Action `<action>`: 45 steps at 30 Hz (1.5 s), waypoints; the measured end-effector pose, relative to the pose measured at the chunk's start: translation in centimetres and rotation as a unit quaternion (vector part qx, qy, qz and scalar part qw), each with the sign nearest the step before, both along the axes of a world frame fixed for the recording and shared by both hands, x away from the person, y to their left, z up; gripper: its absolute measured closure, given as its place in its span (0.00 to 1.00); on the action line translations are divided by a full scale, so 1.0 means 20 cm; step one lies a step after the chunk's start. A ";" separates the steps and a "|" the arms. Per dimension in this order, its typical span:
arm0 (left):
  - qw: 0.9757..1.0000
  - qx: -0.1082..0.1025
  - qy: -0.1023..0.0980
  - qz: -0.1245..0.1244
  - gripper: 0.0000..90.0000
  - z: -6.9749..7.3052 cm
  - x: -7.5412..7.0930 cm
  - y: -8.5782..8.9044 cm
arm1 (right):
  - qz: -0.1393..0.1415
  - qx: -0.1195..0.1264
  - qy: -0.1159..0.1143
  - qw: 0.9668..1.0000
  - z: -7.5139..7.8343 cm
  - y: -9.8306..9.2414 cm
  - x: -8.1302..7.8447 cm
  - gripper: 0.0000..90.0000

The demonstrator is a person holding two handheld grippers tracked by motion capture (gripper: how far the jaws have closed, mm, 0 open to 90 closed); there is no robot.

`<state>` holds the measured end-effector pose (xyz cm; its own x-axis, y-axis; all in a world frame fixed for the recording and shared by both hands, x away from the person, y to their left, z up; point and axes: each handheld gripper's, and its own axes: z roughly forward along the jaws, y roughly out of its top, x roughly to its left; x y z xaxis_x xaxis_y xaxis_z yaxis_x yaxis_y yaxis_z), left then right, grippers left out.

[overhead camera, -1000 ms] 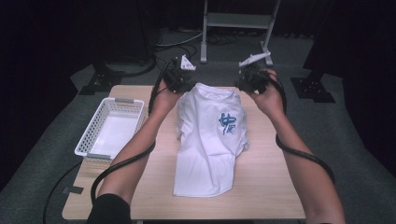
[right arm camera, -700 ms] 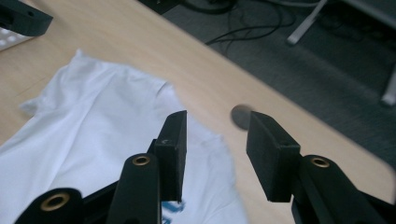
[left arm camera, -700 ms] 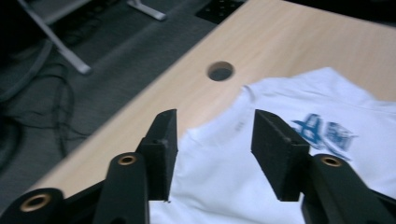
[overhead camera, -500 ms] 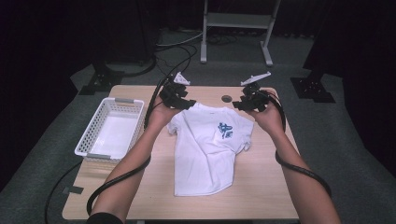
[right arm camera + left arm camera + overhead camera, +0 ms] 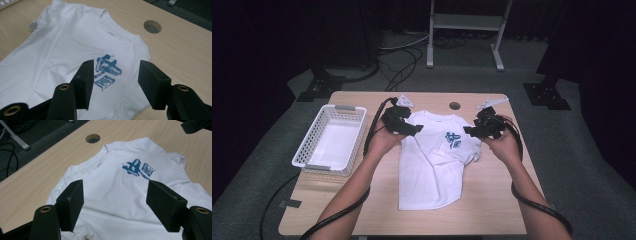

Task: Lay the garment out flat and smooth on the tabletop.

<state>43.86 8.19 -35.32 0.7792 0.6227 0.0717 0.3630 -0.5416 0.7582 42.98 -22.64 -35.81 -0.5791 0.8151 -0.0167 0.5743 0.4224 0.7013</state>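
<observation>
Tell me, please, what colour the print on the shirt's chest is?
Blue, on a white t-shirt; the print shows best in the left gripper view.

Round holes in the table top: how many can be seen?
1. The round hole is near the far edge of the table, just beyond the collar of the white T-shirt. The shirt may hide others.

On the surface [image 5: 362, 210] lie one white T-shirt [image 5: 432, 165] and, to its left, one white plastic basket [image 5: 307, 152], with two grippers above.
</observation>
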 end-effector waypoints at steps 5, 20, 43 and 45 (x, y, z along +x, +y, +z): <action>1.000 -0.003 0.012 -0.002 0.31 -0.06 -0.07 0.01 | 0.003 0.006 0.010 1.000 -0.05 -0.01 -0.07 0.51; 0.999 -0.006 0.038 -0.009 0.28 -0.23 -0.26 0.03 | 0.010 0.009 0.032 0.999 -0.22 0.00 -0.25 0.50; 0.996 0.025 0.073 -0.044 0.31 -0.49 -0.53 0.02 | 0.061 0.011 0.056 0.997 -0.47 0.06 -0.52 0.54; 0.996 0.030 0.073 -0.050 0.31 -0.50 -0.55 0.01 | 0.070 0.005 0.053 0.996 -0.48 0.08 -0.55 0.54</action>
<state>32.96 8.42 -45.23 0.8417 0.5398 -0.0118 0.4086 -0.6225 0.6674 32.03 -21.06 -45.38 -0.6849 0.7264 0.0573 0.5809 0.4969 0.6448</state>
